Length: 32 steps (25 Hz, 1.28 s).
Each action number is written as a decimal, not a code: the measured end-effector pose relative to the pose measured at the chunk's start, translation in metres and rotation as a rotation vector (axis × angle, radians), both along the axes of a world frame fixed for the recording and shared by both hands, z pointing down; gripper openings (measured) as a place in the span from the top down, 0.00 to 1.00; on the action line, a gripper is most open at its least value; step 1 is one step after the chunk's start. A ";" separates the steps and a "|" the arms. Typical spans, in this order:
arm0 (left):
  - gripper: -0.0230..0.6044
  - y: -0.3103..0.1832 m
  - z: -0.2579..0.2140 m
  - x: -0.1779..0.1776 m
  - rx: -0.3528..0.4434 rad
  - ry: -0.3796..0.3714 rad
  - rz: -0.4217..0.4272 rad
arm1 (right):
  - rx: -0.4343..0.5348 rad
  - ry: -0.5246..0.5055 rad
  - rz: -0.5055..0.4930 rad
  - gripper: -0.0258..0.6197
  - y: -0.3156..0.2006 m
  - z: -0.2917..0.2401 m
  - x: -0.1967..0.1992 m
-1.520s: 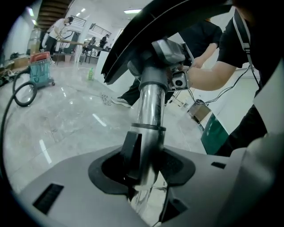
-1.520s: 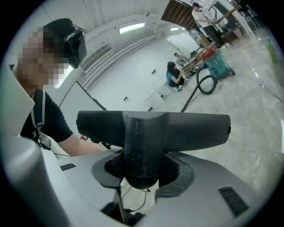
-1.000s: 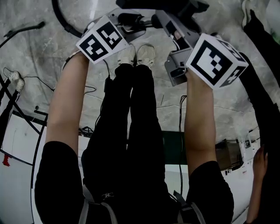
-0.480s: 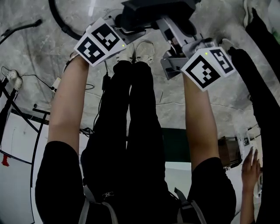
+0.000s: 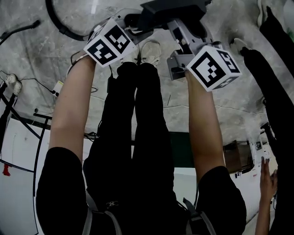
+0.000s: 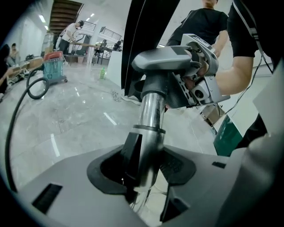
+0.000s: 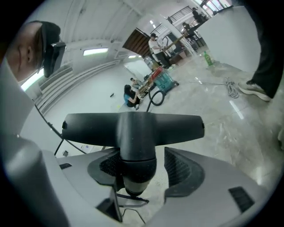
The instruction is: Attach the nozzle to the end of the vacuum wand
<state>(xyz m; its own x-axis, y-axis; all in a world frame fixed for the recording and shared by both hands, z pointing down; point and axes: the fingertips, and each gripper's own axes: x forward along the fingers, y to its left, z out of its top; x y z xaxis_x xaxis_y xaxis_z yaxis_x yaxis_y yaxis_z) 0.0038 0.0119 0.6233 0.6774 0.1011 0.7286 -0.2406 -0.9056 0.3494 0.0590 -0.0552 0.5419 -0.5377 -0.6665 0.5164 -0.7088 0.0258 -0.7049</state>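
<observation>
A silver vacuum wand [image 6: 148, 115] runs up between the jaws of my left gripper [image 6: 144, 170]. Its pads lie against the tube on both sides while the jaws are opening. The wand's top end meets the T-shaped nozzle [image 6: 164, 60]. The nozzle's black neck [image 7: 133, 150] sits between the jaws of my right gripper [image 7: 137, 170], which are opening; a gap shows on the neck's right side. In the head view the nozzle [image 5: 172, 8] is at the top, with the left gripper [image 5: 131, 20] and right gripper [image 5: 183, 34] below it. The joint itself is hidden.
My legs and white shoes [image 5: 147, 53] stand right under the grippers on a grey stone floor. A black hose [image 5: 64, 25] curves across the floor at top left, leading to a teal vacuum canister [image 6: 53, 71]. Cables [image 5: 27, 82] lie left. Another person [image 5: 271, 92] stands close on the right.
In the head view the nozzle has shifted right and farther up the frame. The right gripper's marker cube has tilted and moved left. The left cube has barely shifted.
</observation>
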 end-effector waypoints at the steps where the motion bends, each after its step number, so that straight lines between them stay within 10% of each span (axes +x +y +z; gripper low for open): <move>1: 0.62 0.003 0.006 0.000 -0.003 -0.012 0.008 | -0.029 0.004 0.023 0.55 0.007 0.005 0.009; 7: 0.62 0.022 0.085 -0.002 -0.059 -0.128 0.086 | -0.157 0.088 0.000 0.58 0.065 0.038 0.038; 8: 0.62 0.026 0.102 -0.001 -0.072 -0.149 0.103 | -0.148 0.144 -0.020 0.87 0.072 0.044 0.041; 9: 0.62 0.029 0.118 -0.001 -0.086 -0.167 0.117 | -0.131 0.197 -0.048 0.94 0.077 0.050 0.042; 18: 0.62 0.033 0.240 0.012 -0.142 -0.235 0.144 | -0.030 0.225 -0.048 0.94 0.062 0.098 0.054; 32: 0.59 0.002 0.258 0.017 0.016 -0.146 0.019 | -0.024 0.134 -0.021 0.94 0.059 0.116 0.058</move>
